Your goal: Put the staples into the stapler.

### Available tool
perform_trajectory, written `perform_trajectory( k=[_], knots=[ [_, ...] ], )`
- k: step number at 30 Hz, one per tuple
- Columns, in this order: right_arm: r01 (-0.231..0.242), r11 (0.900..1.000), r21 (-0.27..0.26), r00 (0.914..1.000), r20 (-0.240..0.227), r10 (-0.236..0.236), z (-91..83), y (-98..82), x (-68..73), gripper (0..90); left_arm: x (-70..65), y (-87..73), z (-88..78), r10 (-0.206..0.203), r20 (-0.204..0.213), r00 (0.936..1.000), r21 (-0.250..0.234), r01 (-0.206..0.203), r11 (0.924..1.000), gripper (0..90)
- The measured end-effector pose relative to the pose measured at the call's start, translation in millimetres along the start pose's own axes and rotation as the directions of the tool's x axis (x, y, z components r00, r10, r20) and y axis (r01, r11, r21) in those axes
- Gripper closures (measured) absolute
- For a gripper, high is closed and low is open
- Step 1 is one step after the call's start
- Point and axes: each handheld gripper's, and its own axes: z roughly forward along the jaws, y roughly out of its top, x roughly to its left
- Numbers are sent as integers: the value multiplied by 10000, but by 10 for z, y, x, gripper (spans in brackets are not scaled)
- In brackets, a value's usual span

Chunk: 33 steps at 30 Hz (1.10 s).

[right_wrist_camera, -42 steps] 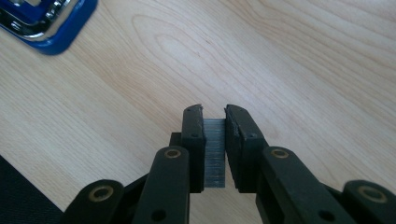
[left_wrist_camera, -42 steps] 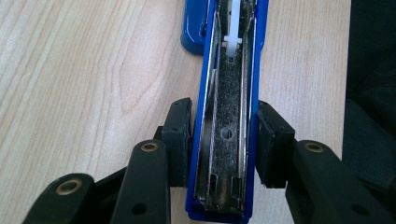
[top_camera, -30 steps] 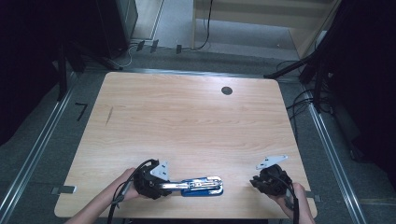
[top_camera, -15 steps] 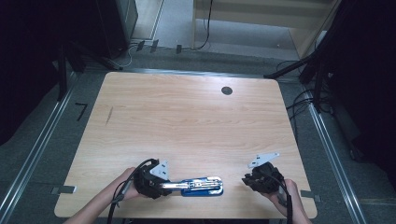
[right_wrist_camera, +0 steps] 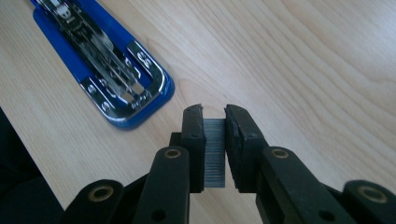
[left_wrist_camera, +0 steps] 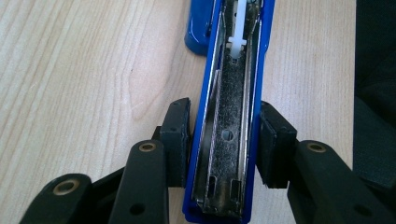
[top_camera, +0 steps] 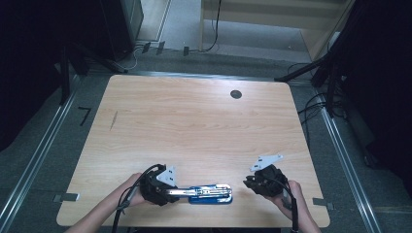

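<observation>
**Opened stapler clamped at the near edge, staple strip held beside it**

In the high view the staples cannot be made out. The stapler's (top_camera: 210,193) rear end is cut off in the left gripper view, and its front end in the right gripper view. It lies along the near edge of the surface (top_camera: 194,126), blue, opened to show its bright metal channel, which looks empty. The left hand-held gripper (left_wrist_camera: 226,140) clamps its sides. The right hand-held gripper (right_wrist_camera: 215,126), near the near right corner, pinches a grey strip of staples (right_wrist_camera: 214,151) narrowly.
</observation>
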Motion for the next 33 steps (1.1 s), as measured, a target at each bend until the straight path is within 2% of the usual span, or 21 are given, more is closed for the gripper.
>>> perform_trajectory(
  k=[4, 8, 13, 16, 17, 24, 27, 28, 29, 30, 31, 33],
  knots=[
    [104, 9999, -54, 9999, -73, -105, 33, 74, 14, 799, 12, -8, 2, -38, 18, 10000, -69, 38, 10000, 606],
    [421, 9990, -115, 9990, -130, -423, 86, 197, 55, 799, 18, -9, 1, -28, 25, 10000, -76, 29, 10000, 603],
    [546, 9979, -336, 9981, -256, -555, 100, 262, 63, 798, 21, -8, 1, -17, 12, 10000, -81, 17, 10000, 613],
    [635, 9974, -328, 9974, -308, -645, 141, 304, 98, 799, 28, -1, 0, 35, 1, 10000, -44, -35, 10000, 612],
    [816, 9960, -364, 9961, -319, -828, 168, 334, 122, 799, 28, 1, -2, 6, -6, 10000, -14, -6, 10000, 611],
    [1020, 9932, -558, 9936, -434, -1045, 195, 410, 188, 798, 49, 3, 4, -53, 66, 10000, -56, 53, 10000, 608],
    [1341, 9885, -693, 9886, -591, -1383, 207, 436, 242, 798, 57, 8, 0, -53, 74, 10000, 12, 53, 10000, 607],
    [1610, 9836, -816, 9830, -763, -1672, 219, 456, 273, 799, 59, 9, 2, -92, 53, 9999, -7, 92, 10000, 605],
    [1610, 9836, -816, 9830, -763, -1672, 219, 456, 273, 799, 59, 9, 2, -92, 53, 9999, -7, 92, 10000, 604],
    [1877, 9788, -819, 9772, -852, -1945, 232, 475, 306, 799, 58, 10, 4, -165, 51, 9999, -22, 165, 9999, 603],
    [1877, 9788, -819, 9772, -852, -1945, 232, 475, 306, 799, 57, 10, 4, -178, 40, 9998, -32, 178, 9998, 603],
    [2133, 9735, -824, 9703, -983, -2210, 256, 488, 335, 798, 58, 9, 5, -194, 34, 9998, -48, 194, 9998, 602]
  ],
)
